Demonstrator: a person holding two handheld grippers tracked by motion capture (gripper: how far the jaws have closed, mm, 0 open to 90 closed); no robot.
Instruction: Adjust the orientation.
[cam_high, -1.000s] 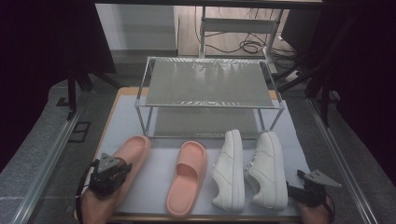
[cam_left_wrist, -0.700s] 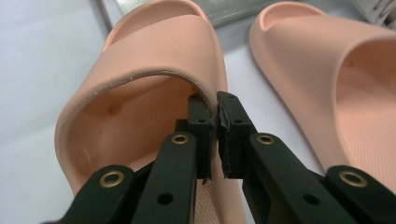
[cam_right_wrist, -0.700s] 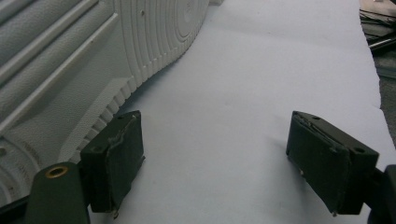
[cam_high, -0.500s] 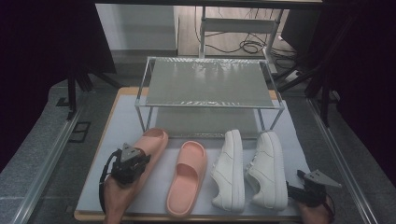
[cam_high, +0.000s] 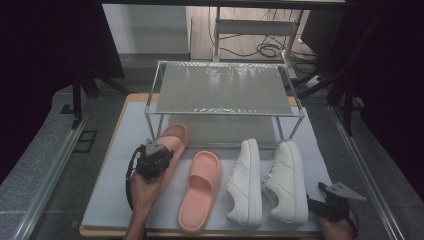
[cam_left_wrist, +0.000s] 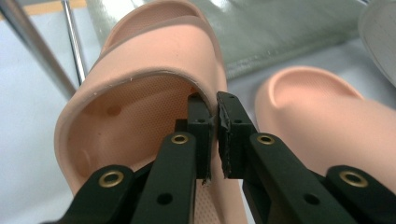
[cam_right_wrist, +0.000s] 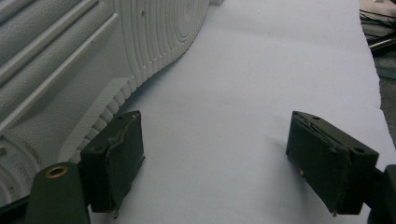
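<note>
A pink slipper (cam_high: 175, 137) (cam_left_wrist: 154, 60) lies at the left of the white mat, its toe at the foot of the metal rack (cam_high: 225, 113). My left gripper (cam_high: 161, 154) (cam_left_wrist: 215, 105) is shut on the edge of its upper strap, one jaw inside the slipper and one outside. The second pink slipper (cam_high: 200, 187) (cam_left_wrist: 322, 116) lies just to its right. Two white sneakers (cam_high: 245, 180) (cam_high: 287, 180) sit further right. My right gripper (cam_high: 320, 202) (cam_right_wrist: 215, 154) rests open on the mat beside the right sneaker's sole (cam_right_wrist: 70, 56), with nothing between its jaws.
The two-level rack stands at the back of the white mat (cam_high: 112, 185), with thin legs (cam_left_wrist: 74, 44) near the held slipper. Dark stands and cables (cam_high: 265, 50) lie beyond. A metal rail (cam_high: 47, 185) runs along the table's left side.
My left gripper has carried the pink slipper forward and to the right, bringing its toe up to the rack. The right gripper and the other shoes have stayed put.
</note>
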